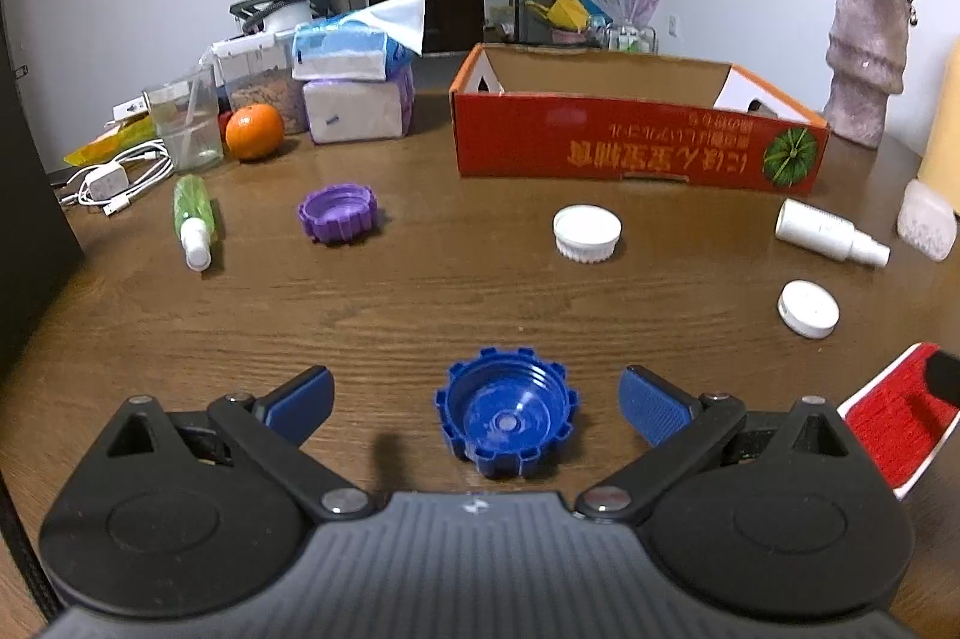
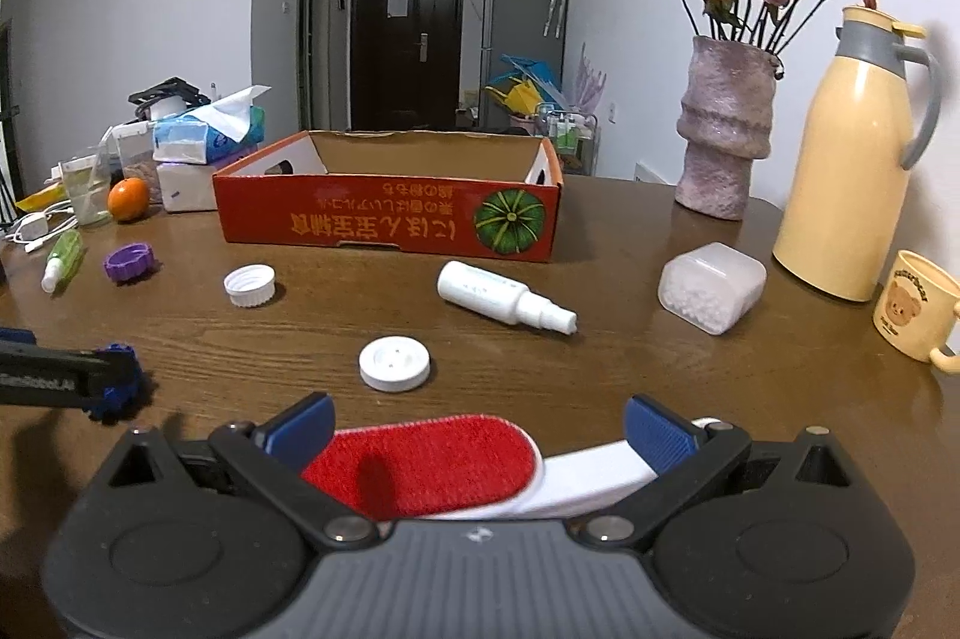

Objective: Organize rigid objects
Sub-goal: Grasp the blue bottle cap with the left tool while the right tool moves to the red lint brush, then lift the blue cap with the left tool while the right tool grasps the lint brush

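A blue toothed cap [image 1: 507, 414] lies open side up on the wooden table, between the spread blue pads of my left gripper [image 1: 478, 404], which is open and apart from it. My right gripper [image 2: 479, 429] is open over a red and white lint brush [image 2: 432, 465] lying on the table. Further out lie a purple cap [image 1: 338, 213], a white ribbed cap [image 1: 587, 233], a flat white lid [image 1: 808, 308], a white spray bottle [image 1: 828, 231] and a green spray bottle [image 1: 192, 219]. An open red cardboard box [image 1: 630, 147] stands behind them.
A clear plastic box of white beads [image 2: 711, 286], a pink vase [image 2: 723, 129], a yellow thermos [image 2: 852, 159] and a bear mug [image 2: 915, 306] stand at the right. Tissue packs [image 1: 354, 93], an orange [image 1: 254, 131], a glass [image 1: 186, 123] and a charger cable [image 1: 114, 180] crowd the back left.
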